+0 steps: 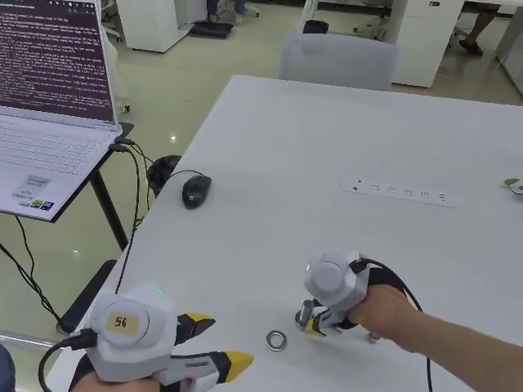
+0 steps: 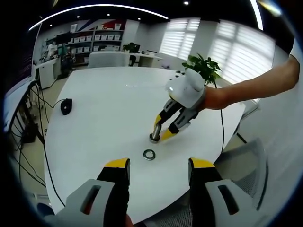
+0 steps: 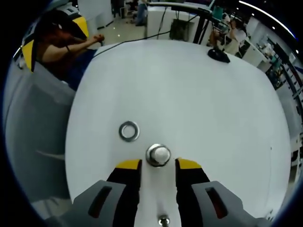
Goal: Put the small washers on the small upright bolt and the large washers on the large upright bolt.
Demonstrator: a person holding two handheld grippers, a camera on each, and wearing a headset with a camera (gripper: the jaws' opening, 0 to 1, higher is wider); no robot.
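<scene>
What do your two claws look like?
Both claws are grey with round white tops and black jaws tipped yellow. The left claw has a sticker that seems to read 56 and a small green light. A black cable runs from the right claw.

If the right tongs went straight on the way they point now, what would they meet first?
Most likely the upright bolt, standing just ahead between the tips of the right tongs; the washer lies off to one side.
</scene>
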